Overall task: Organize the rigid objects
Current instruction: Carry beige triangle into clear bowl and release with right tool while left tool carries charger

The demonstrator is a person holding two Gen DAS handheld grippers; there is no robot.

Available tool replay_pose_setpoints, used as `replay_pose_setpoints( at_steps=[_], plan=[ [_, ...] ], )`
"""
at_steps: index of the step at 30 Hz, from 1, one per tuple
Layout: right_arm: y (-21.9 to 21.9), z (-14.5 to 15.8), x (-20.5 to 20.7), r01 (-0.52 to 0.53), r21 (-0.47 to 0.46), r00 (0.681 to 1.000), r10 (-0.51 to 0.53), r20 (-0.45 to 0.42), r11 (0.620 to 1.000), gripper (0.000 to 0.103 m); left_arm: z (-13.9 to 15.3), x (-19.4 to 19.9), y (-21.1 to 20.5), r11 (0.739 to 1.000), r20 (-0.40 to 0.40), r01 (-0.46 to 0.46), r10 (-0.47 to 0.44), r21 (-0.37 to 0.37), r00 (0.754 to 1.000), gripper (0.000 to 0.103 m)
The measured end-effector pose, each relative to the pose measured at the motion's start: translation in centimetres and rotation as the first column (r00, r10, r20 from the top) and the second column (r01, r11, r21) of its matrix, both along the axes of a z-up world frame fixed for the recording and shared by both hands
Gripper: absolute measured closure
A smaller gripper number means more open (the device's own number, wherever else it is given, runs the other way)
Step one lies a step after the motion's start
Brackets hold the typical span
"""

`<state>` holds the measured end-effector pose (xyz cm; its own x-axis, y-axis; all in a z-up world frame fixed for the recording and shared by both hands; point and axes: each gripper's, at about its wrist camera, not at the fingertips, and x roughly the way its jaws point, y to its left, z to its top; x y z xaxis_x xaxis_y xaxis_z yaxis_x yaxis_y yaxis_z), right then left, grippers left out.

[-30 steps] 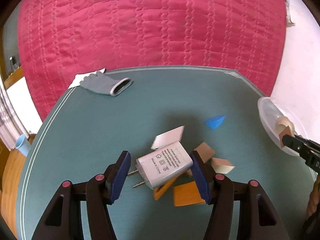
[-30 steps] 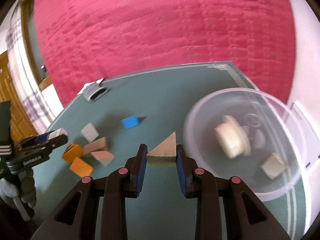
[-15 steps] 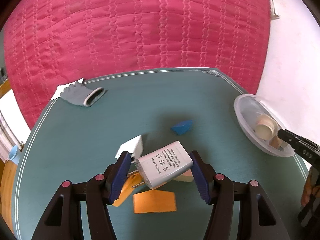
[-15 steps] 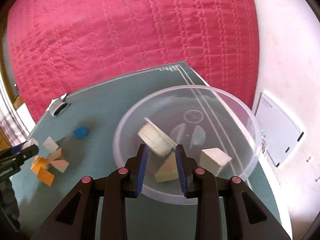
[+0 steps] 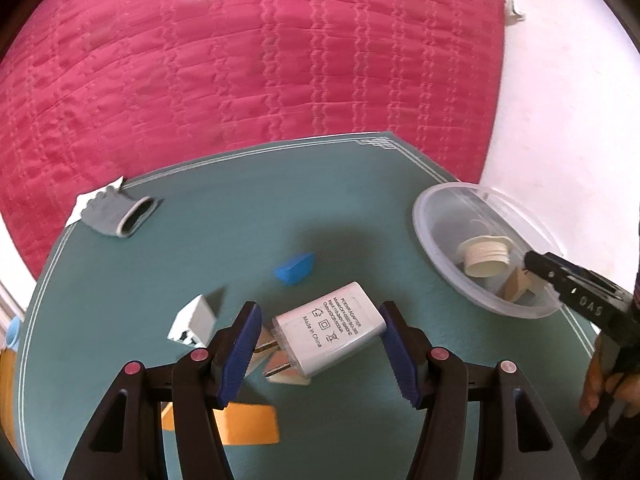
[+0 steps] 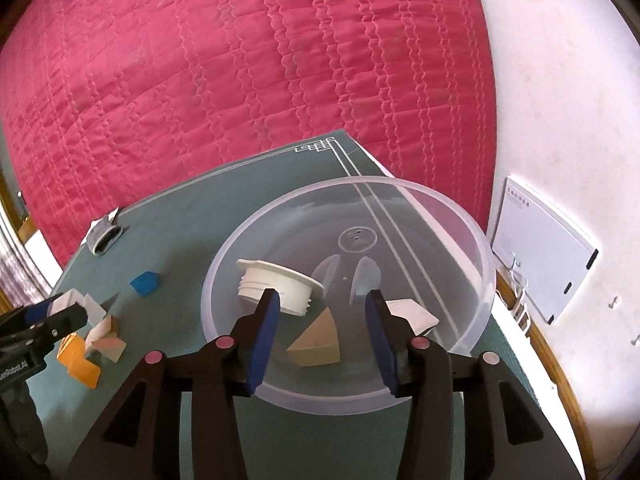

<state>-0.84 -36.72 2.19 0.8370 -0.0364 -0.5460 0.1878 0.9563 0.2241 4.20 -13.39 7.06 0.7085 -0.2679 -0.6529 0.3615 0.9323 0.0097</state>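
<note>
Left tongs (image 5: 320,344) clamped across white power adapter (image 5: 330,334), lower centre: light, stiff, slick plastic; grip the flat sides. Right tongs (image 6: 323,330) apart over bowl (image 6: 486,256).

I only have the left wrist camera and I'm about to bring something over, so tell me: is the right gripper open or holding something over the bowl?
Observer: Open. The right gripper has its jaws spread wide, with nothing between them.
Operator: Where's the wedge?
Observer: The tan wedge lies on the floor of the clear bowl, free of both fingers.
Operator: Anything in there I can't see?
Observer: A white block beside the wedge.
</note>
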Motion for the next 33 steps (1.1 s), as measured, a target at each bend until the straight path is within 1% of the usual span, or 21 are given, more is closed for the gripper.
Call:
replay_pose_setpoints(
  at_steps=[3,14,21,27,33],
  plan=[
    [0.1,0.0,0.2,0.000,-0.008,1.000,0.000,0.000,1.000,0.057,0.1,0.0,-1.2,1.000,0.002,0.030,-0.030,0.001,1.000,0.039],
    [-0.7,0.0,-0.1,0.036,0.009,0.999,-0.036,0.015,0.999,0.057,0.3,0.3,-5.1,0.993,-0.006,0.122,-0.122,-0.006,0.993,0.039],
    [-2.5,0.6,-1.1,0.125,0.049,0.989,-0.128,0.075,0.991,0.056,-0.1,0.5,-8.0,0.981,-0.012,0.195,-0.195,-0.010,0.981,0.039],
    [-4.1,0.5,-1.7,0.197,0.091,0.975,-0.205,0.086,0.976,0.055,-0.6,0.7,-10.4,0.968,-0.032,0.251,-0.252,-0.020,0.967,0.039],
    [-4.4,0.5,-1.6,0.210,0.100,0.972,-0.219,0.089,0.973,0.055,-1.2,1.1,-12.6,0.956,-0.050,0.294,-0.294,-0.020,0.954,0.039]
  ],
)
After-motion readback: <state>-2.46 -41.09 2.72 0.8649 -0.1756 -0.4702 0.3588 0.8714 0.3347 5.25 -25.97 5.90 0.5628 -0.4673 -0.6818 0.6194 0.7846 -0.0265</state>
